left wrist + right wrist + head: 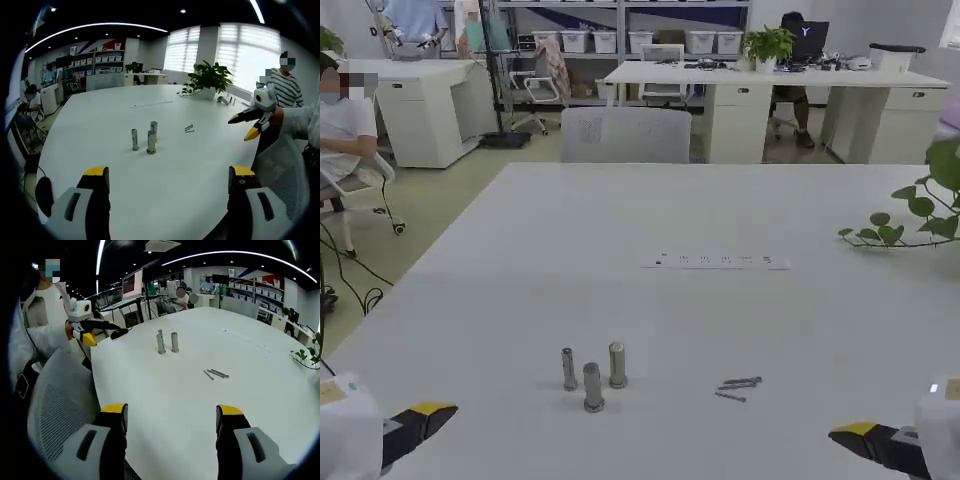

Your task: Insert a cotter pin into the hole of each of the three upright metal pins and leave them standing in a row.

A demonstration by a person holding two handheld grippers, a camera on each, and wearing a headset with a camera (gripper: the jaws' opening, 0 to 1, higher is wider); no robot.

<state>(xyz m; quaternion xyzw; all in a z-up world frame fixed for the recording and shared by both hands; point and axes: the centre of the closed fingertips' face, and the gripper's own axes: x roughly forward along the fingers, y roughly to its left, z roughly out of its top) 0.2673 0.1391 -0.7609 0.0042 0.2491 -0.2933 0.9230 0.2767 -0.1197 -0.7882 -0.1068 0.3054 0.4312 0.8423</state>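
three metal pins [592, 378] upright at lower centre, cotter pins [738, 388] loose to their right. left gripper [169, 172] and right gripper [172, 410] both spread wide, empty.

Open-plan office, white desks [760, 75] across the top of the frame, shelves of storage bins [620, 40] behind, swivel chair [535, 90] upper left, potted plant [768, 45], laptop [810, 40]

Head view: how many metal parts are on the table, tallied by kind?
Upright pins: 3
Cotter pins: 3
Total: 6
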